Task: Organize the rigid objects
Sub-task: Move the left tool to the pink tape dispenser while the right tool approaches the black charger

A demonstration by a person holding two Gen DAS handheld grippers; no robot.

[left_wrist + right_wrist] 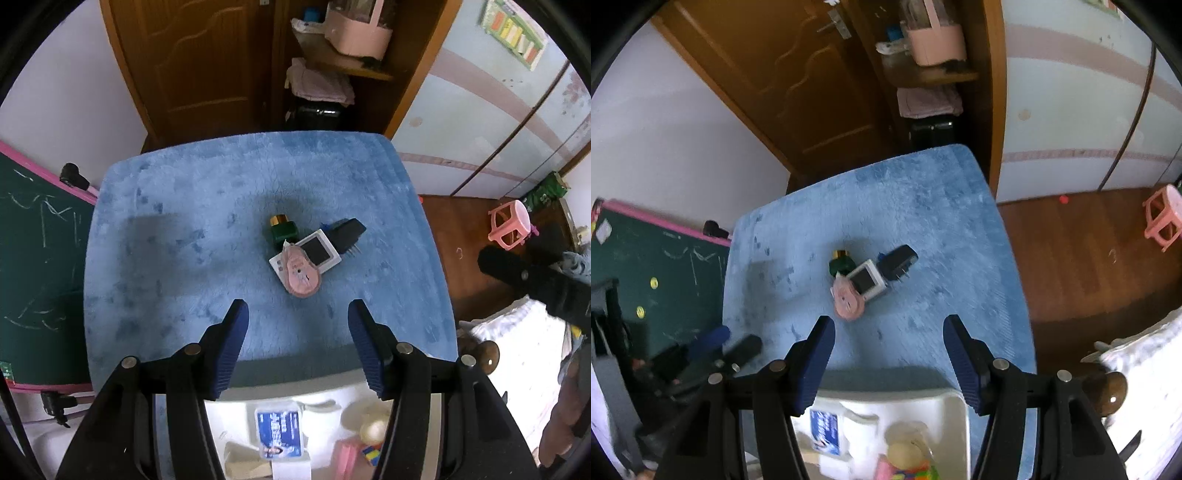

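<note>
Four small things lie bunched together mid-table on the blue fleece cover [184, 240]: a green bottle with a gold cap [282, 230], a white device with a dark screen [317, 253], a black plug adapter [345, 232] and a pink oval tape dispenser [301, 275]. My left gripper [297, 308] hangs above the near part of the table, open, nothing between its blue pads. The right wrist view shows the same bottle [841, 264], device [867, 280], adapter [897, 262] and dispenser [849, 301]. My right gripper [888, 321] is open and empty too, short of the pile.
A white bin [955, 402] at the table's near edge holds a blue-labelled packet [282, 432] and other small items. A green chalkboard [33, 240] stands left, a pink stool [509, 225] on the wooden floor right, a wooden door and shelf with a pink basket [360, 35] behind.
</note>
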